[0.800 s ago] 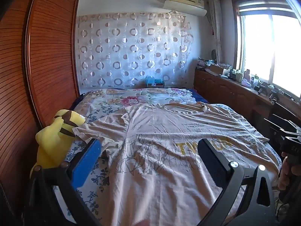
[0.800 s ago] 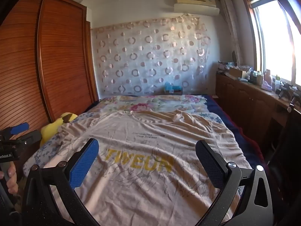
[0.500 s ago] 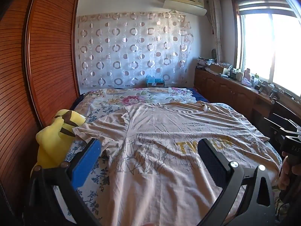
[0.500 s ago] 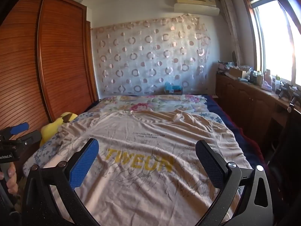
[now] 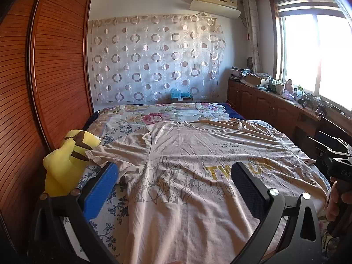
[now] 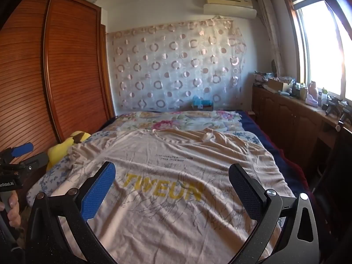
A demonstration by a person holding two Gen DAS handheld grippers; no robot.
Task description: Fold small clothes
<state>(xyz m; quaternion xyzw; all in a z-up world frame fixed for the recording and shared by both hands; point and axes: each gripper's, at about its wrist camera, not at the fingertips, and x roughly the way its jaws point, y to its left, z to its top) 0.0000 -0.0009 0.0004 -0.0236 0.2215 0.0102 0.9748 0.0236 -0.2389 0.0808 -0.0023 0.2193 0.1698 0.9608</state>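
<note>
A beige T-shirt (image 5: 193,154) with yellow letters and a grey line print lies spread flat on the bed, collar toward the far end; it also shows in the right wrist view (image 6: 171,171). Its left sleeve (image 5: 116,151) reaches toward the plush toy. My left gripper (image 5: 173,176) is open and empty, held above the shirt's lower left part. My right gripper (image 6: 171,180) is open and empty, held above the shirt's lower middle. Each gripper shows at the edge of the other's view.
A yellow plush toy (image 5: 66,160) sits at the bed's left edge beside a wooden wardrobe (image 5: 44,77). A floral bedsheet (image 5: 167,114) covers the bed. A wooden cabinet (image 6: 297,118) with clutter runs under the window on the right.
</note>
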